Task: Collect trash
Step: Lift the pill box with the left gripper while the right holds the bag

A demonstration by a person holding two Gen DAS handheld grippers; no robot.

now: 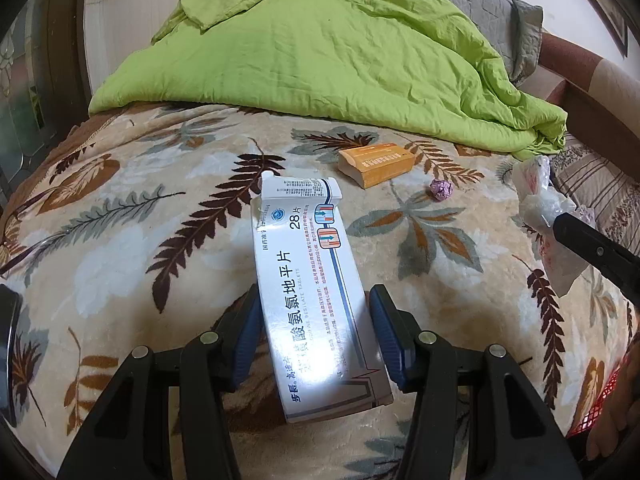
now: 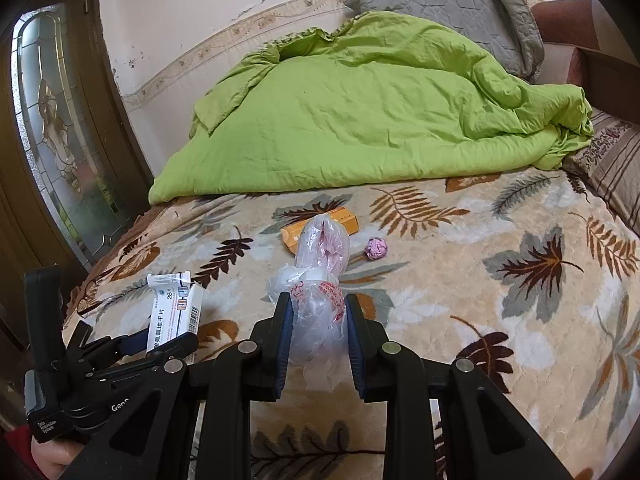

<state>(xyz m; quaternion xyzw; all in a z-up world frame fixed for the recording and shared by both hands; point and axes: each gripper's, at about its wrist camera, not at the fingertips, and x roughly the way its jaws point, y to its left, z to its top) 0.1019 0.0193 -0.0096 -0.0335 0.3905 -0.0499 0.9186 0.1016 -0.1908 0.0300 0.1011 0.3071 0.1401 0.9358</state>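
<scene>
A white tablet box [image 1: 308, 280] with blue print sits between the blue pads of my left gripper [image 1: 316, 320], which is shut on its long sides; its torn flap end points away. The same white box [image 2: 172, 312] shows at lower left of the right wrist view, lifted off the blanket. My right gripper [image 2: 316, 320] is shut on a crumpled clear plastic bag [image 2: 320, 280] with red print, also seen at the right edge as the bag [image 1: 544, 216]. An orange box [image 1: 376, 164] and a purple paper ball [image 1: 441, 190] lie on the blanket beyond both grippers.
The bed carries a cream blanket with leaf patterns [image 2: 480, 264]. A rumpled green quilt [image 2: 360, 120] and a grey pillow [image 2: 448, 12] fill its far half. A striped cushion [image 2: 616, 168] lies at the right, and a wooden glass door [image 2: 52, 128] stands at the left.
</scene>
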